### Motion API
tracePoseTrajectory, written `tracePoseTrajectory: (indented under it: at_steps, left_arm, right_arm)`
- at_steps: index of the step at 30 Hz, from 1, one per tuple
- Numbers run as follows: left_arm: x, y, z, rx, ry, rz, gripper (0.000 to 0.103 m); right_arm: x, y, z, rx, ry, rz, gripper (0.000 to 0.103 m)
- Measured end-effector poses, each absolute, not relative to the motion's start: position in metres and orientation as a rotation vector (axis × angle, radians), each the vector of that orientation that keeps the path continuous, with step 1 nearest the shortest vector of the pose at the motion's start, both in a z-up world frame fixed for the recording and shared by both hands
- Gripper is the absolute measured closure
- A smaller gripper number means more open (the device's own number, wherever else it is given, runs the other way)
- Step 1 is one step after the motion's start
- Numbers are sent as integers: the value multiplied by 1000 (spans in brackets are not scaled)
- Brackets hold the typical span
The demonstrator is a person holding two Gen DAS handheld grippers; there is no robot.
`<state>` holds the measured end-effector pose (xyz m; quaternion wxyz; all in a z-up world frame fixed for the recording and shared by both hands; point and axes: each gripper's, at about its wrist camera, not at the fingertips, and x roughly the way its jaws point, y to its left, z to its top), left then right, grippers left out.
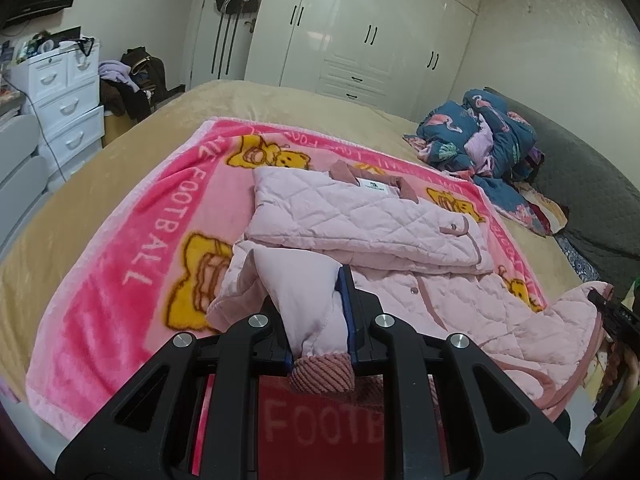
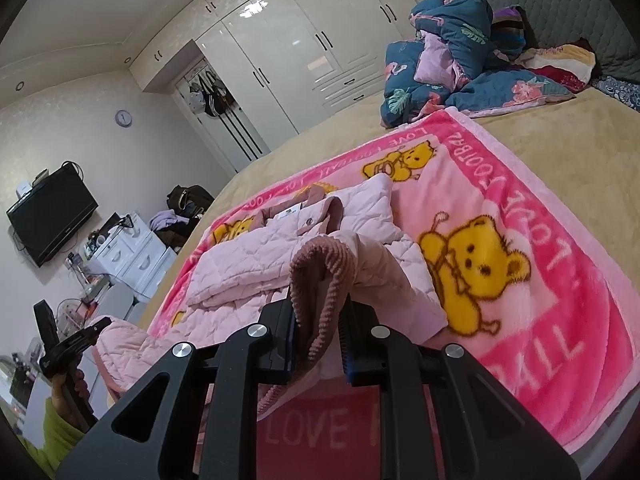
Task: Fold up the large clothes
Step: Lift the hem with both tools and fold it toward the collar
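Note:
A pink quilted jacket [image 1: 360,220] lies partly folded on a pink bear blanket [image 1: 132,240] on the bed; its collar end is folded over the body. My left gripper [image 1: 318,320] is shut on the jacket's hem, with a ribbed dusty-pink cuff [image 1: 322,374] bunched between the fingers. My right gripper [image 2: 320,336] is shut on the other ribbed cuff [image 2: 320,276] and the sleeve, lifted a little above the blanket [image 2: 540,280]. The jacket [image 2: 256,256] spreads leftward in the right wrist view. Each gripper shows at the edge of the other's view: the right [image 1: 612,312], the left [image 2: 76,344].
A crumpled blue flamingo quilt [image 1: 484,136] lies at the bed's far right by a grey headboard [image 1: 580,184]. White drawers [image 1: 64,96] and a pile of clothes [image 1: 132,80] stand left of the bed. White wardrobes [image 1: 360,32] line the back wall. A TV [image 2: 48,220] hangs on the wall.

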<state>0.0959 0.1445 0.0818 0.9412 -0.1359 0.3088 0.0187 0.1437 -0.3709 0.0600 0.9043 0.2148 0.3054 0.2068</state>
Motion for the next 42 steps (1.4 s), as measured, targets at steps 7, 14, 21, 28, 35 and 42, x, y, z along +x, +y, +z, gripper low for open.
tracePoseTrajectory:
  at_steps: [7,14,21,28,35,42]
  left_arm:
    - [106,152,86,-297,614,43,92]
    - [113,163,95,-327,583,52,92]
    - [116,171,102,-355,563,56,92]
    - [118,174,114,-360,537,56,92]
    - [125,177,122,-362,522,56,92]
    - [139,176,125,-348,519,66,92]
  right_arm:
    - [156,-367,70,438,616,426,87]
    - [166,-363,87,432,576,435,87]
    - [176,-359,106,433,540,435,87]
    - [186,-358,122,446,517,439,87]
    - [198,-355,133,459,501,435,87]
    - [215,-353,136,476,507,429,87]
